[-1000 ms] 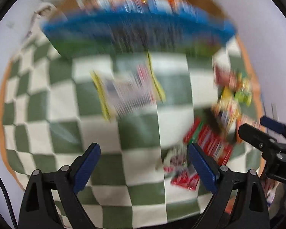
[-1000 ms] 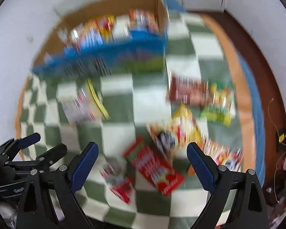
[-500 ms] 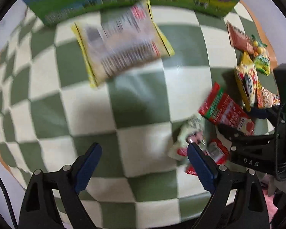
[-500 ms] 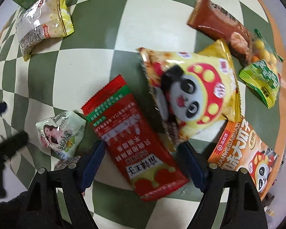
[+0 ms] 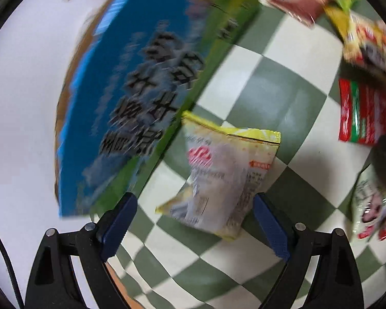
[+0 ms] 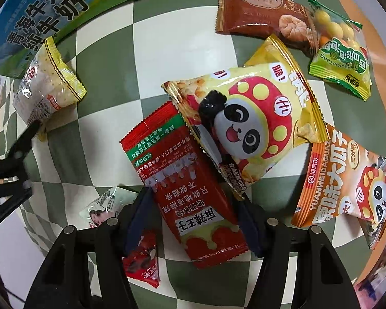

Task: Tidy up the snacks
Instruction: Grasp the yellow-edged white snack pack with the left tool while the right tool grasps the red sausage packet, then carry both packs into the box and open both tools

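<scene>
Right now your right gripper (image 6: pixel 193 221) clamps the red packet (image 6: pixel 185 188) on the checked cloth (image 6: pixel 110 51); your left gripper (image 5: pixel 193 221) gapes wide around the yellow packet (image 5: pixel 218 177) beside the blue box (image 5: pixel 131 97)

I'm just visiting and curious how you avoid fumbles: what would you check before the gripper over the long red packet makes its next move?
1. Red packet lies between the right gripper fingers: ok.
2. Fingers pressing on it: cannot tell.
3. Panda bag overlaps the packet's top corner, so it may drag: not ok.
4. Small red pouch beside the left finger, may get caught: not ok.
5. Left gripper open, around the yellow-edged bag: ok.
</scene>
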### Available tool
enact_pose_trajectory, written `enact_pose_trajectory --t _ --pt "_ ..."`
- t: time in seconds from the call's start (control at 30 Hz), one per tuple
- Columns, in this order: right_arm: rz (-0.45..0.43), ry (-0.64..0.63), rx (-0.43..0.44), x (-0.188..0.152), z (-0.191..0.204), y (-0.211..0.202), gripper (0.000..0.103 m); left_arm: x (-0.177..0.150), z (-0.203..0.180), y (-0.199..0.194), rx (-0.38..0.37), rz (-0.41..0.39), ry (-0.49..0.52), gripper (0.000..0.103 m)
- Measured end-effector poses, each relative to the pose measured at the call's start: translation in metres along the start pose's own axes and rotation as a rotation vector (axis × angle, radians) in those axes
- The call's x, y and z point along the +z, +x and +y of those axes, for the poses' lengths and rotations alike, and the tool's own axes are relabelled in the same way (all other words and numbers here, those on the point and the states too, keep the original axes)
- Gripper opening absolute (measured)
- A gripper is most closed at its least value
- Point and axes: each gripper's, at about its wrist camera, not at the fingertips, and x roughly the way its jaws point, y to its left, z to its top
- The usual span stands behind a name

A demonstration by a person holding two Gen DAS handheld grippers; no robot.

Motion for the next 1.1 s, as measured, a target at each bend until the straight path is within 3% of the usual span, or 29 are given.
enact_pose_trajectory --t 0.13,0.2,0.23,0.37,0.47,0.57,0.7,0.73,0.8,0.9,1.1 --pt "0.007 0.014 0.006 0.009 -0.005 -0.002 0.066 0.007 -0.018 0.014 -0.024 0.030 0.068 0.092" --pt "0.008 0.015 0.003 0.017 -0.008 -0.005 0.066 0.010 -0.020 0.018 -0.051 0.041 0.061 0.070" --pt "0.007 0.014 -0.002 0.017 -0.009 -0.006 0.066 0.007 -0.022 0.018 -0.071 0.057 0.040 0.053" --pt "0.001 0.006 -0.014 0.022 0.016 -0.001 0.062 0.002 -0.010 0.024 -0.163 0.088 -0.090 0.051" --pt "-0.007 0.015 -0.015 0.017 0.022 -0.002 0.059 -0.013 0.014 0.028 -0.299 0.137 -0.292 0.049" --pt "-0.003 0.043 0.008 0.011 0.026 -0.002 0.054 -0.040 0.032 0.038 -0.487 0.218 -0.559 0.048" --pt "0.028 0.107 0.095 0.009 0.031 0.001 0.050 -0.091 0.042 0.062 -0.740 0.327 -0.900 0.048" --pt "0.036 0.113 0.117 0.010 0.034 0.002 0.050 -0.099 0.041 0.065 -0.769 0.335 -0.935 0.049" --pt "0.051 0.096 0.126 0.012 0.042 0.004 0.050 -0.109 0.038 0.069 -0.803 0.342 -0.961 0.051" --pt "0.049 0.057 0.104 0.015 0.053 0.003 0.059 -0.113 0.030 0.073 -0.816 0.354 -0.938 0.056" --pt "0.012 -0.087 -0.019 0.019 0.092 0.003 0.067 -0.093 0.015 0.083 -0.750 0.403 -0.870 0.067"
